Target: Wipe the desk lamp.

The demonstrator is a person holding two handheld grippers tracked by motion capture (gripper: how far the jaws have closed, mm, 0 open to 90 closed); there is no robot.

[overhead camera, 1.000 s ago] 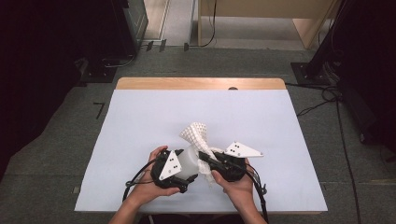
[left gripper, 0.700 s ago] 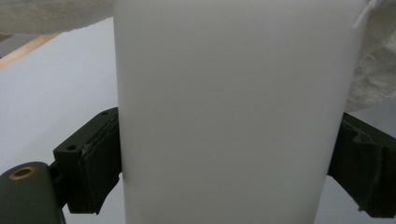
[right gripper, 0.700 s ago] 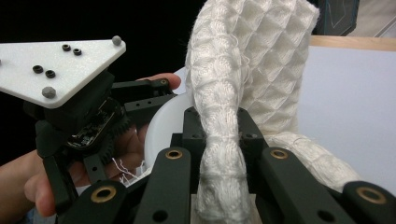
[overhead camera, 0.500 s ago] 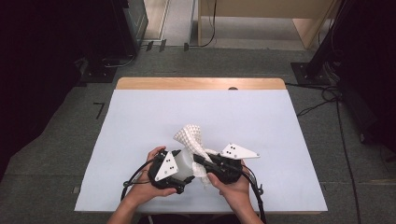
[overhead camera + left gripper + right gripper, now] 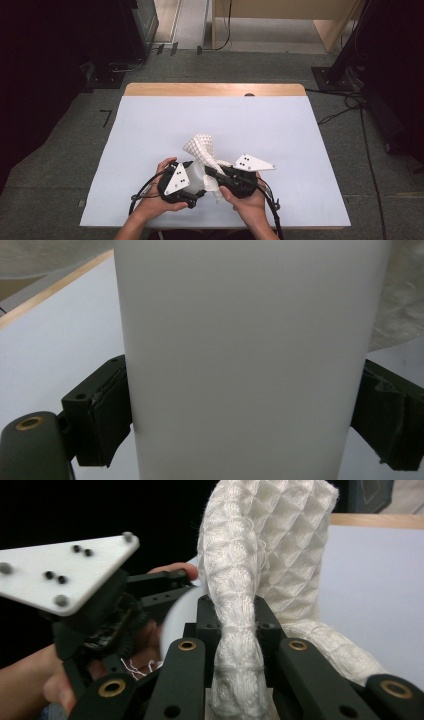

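Basically unchanged; both claws w/ cup [image 5: 245, 360] & cloth [image 5: 260, 565] stayed put.

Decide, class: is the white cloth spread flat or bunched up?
Bunched up. The right gripper pinches the cloth into a tight twist between its jaws, and the rest stands in a crumpled peak above the table.

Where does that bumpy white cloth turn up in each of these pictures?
High view: the waffle cloth rises just below the middle, between the two hands.
Left gripper view: a strip of it at the right edge, behind the white cup.
Right gripper view: centre, pinched between the black jaws.
Shared landmark: the wooden table edge.
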